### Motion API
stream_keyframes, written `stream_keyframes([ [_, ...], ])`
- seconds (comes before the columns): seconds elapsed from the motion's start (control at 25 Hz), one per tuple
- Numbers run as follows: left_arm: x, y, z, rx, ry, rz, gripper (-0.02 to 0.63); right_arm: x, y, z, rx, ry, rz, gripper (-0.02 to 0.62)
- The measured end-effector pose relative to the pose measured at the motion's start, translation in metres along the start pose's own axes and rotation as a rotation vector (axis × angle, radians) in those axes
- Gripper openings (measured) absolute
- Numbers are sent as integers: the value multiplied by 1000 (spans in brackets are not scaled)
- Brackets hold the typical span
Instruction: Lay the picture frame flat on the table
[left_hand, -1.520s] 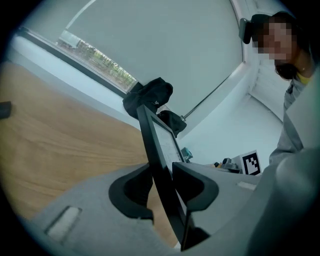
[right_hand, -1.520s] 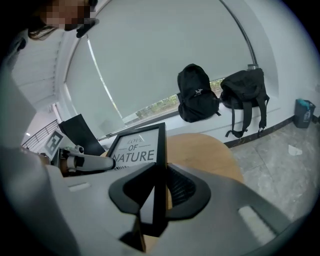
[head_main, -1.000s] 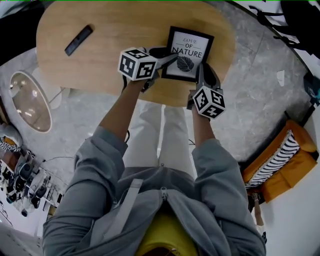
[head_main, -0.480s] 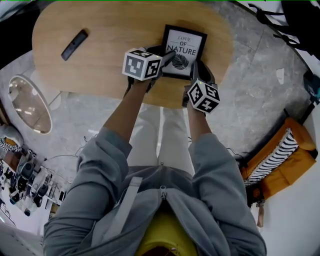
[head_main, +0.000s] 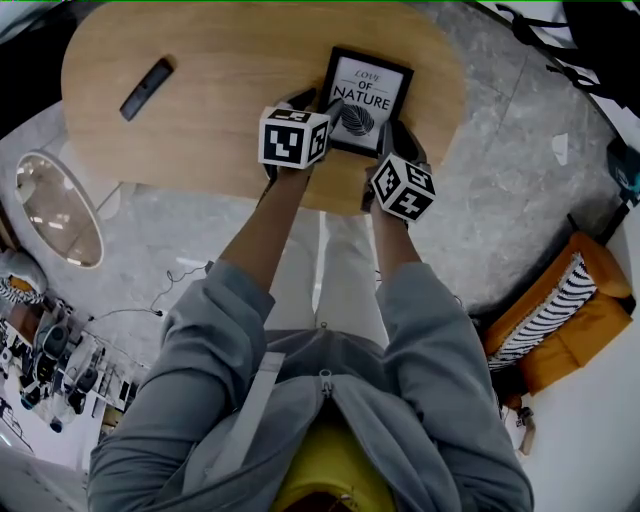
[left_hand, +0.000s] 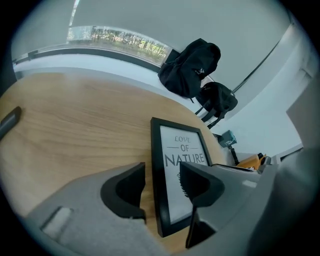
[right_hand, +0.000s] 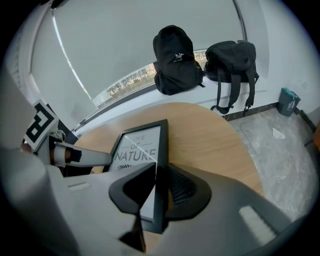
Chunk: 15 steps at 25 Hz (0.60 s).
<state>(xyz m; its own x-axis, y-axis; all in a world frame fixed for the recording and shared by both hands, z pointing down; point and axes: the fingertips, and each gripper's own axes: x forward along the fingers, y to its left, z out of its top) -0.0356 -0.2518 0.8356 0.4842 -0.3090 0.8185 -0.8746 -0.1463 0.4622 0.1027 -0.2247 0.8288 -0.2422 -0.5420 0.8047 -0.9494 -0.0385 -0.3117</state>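
A black picture frame (head_main: 368, 88) with a "LOVE OF NATURE" print lies face up on the oval wooden table (head_main: 220, 110), flat or nearly flat, near its front right. My left gripper (head_main: 325, 108) is at the frame's left edge. In the left gripper view the frame (left_hand: 185, 150) has that edge between the jaws of the left gripper (left_hand: 162, 180), which are opening and stand clear of it. My right gripper (head_main: 395, 135) is at the right edge. In the right gripper view the frame (right_hand: 137, 145) is clasped at that edge by the right gripper (right_hand: 160, 185), whose jaws are just starting to open.
A dark remote (head_main: 145, 88) lies at the table's far left. Two black backpacks (right_hand: 176, 60) lean against the wall beyond the table. A round glass side table (head_main: 55, 208) stands on the left, and an orange chair with a striped cushion (head_main: 560, 320) on the right.
The left gripper's jaws have spread apart and let go of the frame's left edge. Both grippers have drawn slightly closer to each other; the frame stays on the table.
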Motion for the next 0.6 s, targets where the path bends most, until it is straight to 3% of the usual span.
stream_keyframes([
  [0.28,-26,-4,-3,1,-24,-1,208,-16,-4,12,-28,0,-35,58],
  [0.4,-52,-18,2,43,-56,14,96,-39,-3,23,-60,11,-41,2],
  [0.48,-74,-31,7,75,-80,25,6,-60,2,29,-66,15,-25,2],
  [0.6,-109,-56,16,103,-120,13,5,-97,12,43,-90,12,2,2],
])
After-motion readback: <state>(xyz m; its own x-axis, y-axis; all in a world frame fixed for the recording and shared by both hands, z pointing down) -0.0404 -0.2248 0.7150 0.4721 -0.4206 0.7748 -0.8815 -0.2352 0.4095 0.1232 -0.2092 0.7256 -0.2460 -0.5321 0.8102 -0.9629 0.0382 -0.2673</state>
